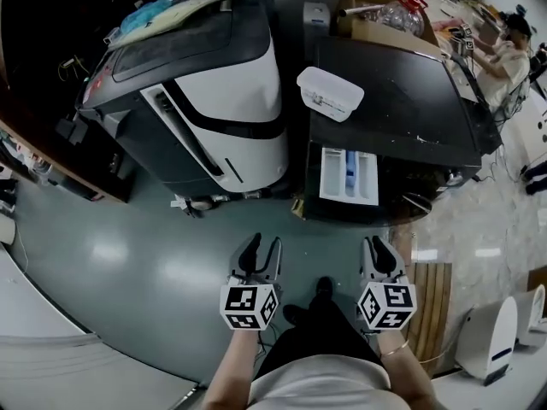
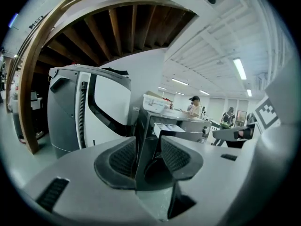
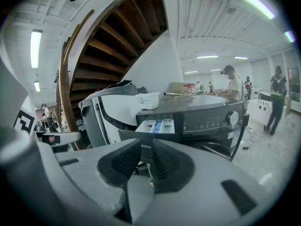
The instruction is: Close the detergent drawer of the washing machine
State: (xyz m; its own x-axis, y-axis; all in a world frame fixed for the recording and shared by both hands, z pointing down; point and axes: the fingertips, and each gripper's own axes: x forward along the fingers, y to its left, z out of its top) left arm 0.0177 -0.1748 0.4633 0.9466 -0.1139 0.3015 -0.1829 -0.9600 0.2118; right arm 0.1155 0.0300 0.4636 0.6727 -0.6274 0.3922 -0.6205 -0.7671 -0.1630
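The dark washing machine [image 1: 389, 114] stands ahead and to the right, with its white detergent drawer [image 1: 349, 176] pulled out from the front. In the right gripper view the drawer [image 3: 157, 125] shows just above my jaws, left of the control panel. A white plastic tub [image 1: 330, 92] rests on the machine's top. My left gripper [image 1: 263, 248] and right gripper [image 1: 380, 248] hang side by side over the floor, well short of the machine. Both are open and hold nothing. The left gripper [image 2: 148, 144] points at the machine's left corner, the right gripper [image 3: 146, 150] at its front.
A white and grey machine [image 1: 214, 92] with cloth on top stands left of the washer. Behind are a cardboard box [image 1: 376, 7] and a person at a bench [image 1: 504, 58]. A wooden slat mat [image 1: 432, 297] and a white appliance [image 1: 496, 340] lie to the right.
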